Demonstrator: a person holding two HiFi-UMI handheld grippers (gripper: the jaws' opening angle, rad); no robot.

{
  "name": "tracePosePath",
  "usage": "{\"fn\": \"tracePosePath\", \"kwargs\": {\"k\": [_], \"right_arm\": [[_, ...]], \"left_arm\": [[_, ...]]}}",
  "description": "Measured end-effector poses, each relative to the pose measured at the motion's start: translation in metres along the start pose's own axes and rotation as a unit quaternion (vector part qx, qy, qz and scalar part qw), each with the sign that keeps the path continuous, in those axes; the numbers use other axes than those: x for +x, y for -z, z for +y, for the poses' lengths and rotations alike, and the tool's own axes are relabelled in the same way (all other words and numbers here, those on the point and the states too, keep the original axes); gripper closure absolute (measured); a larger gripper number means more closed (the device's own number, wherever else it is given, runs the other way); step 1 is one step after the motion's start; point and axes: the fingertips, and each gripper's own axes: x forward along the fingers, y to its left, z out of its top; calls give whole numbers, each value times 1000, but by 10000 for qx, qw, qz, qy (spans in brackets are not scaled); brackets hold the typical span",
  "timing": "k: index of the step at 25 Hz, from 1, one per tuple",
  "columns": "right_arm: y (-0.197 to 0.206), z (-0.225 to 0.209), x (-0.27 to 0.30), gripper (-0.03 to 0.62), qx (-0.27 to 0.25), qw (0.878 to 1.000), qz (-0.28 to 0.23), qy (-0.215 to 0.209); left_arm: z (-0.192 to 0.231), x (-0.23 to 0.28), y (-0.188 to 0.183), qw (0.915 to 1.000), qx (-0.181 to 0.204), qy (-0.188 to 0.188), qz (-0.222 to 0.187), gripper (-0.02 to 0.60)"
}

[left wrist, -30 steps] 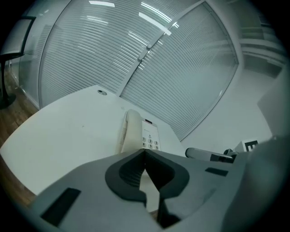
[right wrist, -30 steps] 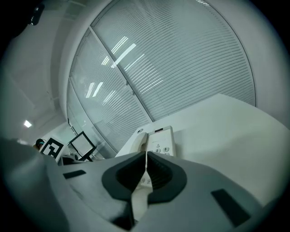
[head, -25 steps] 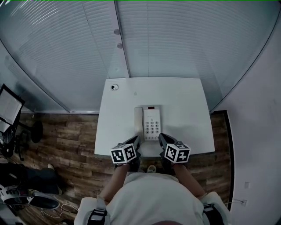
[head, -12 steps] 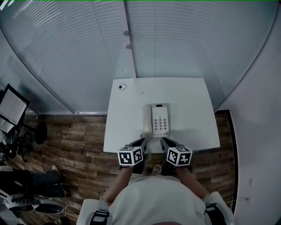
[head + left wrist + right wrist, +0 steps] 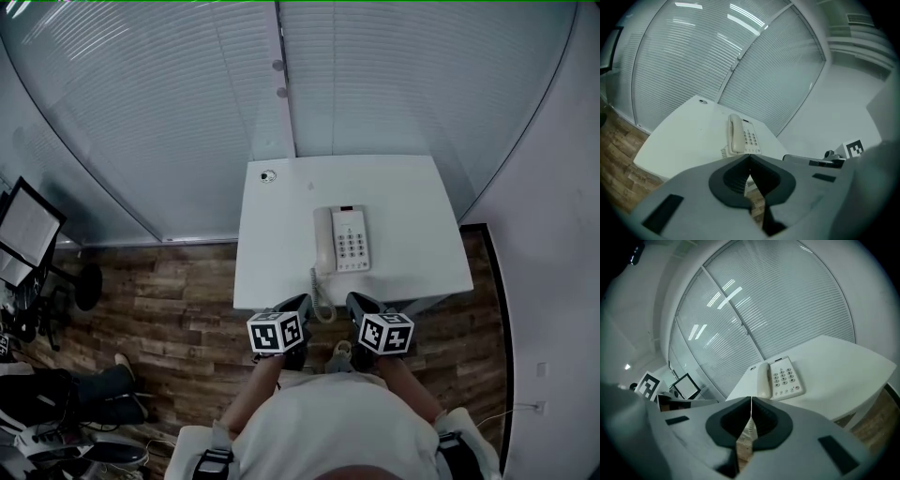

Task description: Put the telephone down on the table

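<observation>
A cream telephone [image 5: 344,240] with its handset on the left of the keypad lies flat on the white table [image 5: 412,272], near the middle. Its coiled cord [image 5: 322,298] hangs over the near table edge. Both gripper views show the telephone [image 5: 741,136] [image 5: 780,378] ahead of the jaws and apart from them. My left gripper [image 5: 298,305] and right gripper [image 5: 356,302] hover side by side just off the near edge of the table. Both are shut with nothing between the jaws.
A small round fitting [image 5: 269,175] sits at the table's far left corner. Glass walls with blinds [image 5: 187,94] stand behind the table. Wooden floor [image 5: 169,291] lies to the left, with a monitor [image 5: 26,234] and chair legs at far left.
Both grippers have drawn back from the telephone to beyond the table's near edge. The telephone stays on the table, and its cord now shows hanging over the edge.
</observation>
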Motion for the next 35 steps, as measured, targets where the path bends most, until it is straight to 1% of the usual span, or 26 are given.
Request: {"fn": "tracePosePath", "kwargs": {"k": [5, 11, 18, 23, 35], "right_arm": [[19, 14, -19, 571, 60, 9999, -102, 101], [42, 23, -39, 571, 90, 9997, -117, 217], [65, 35, -69, 570, 37, 9996, -165, 245], [77, 42, -84, 571, 15, 9997, -112, 230], [83, 56, -93, 571, -89, 9998, -159, 122]], "left_arm": [[6, -25, 22, 10000, 28, 5, 82, 560], [6, -44, 47, 9997, 69, 76, 200, 560], [-5, -69, 74, 9998, 37, 128, 161, 560], [-8, -82, 93, 9997, -18, 104, 209, 560], [-14, -97, 99, 9999, -30, 92, 116, 560]]}}
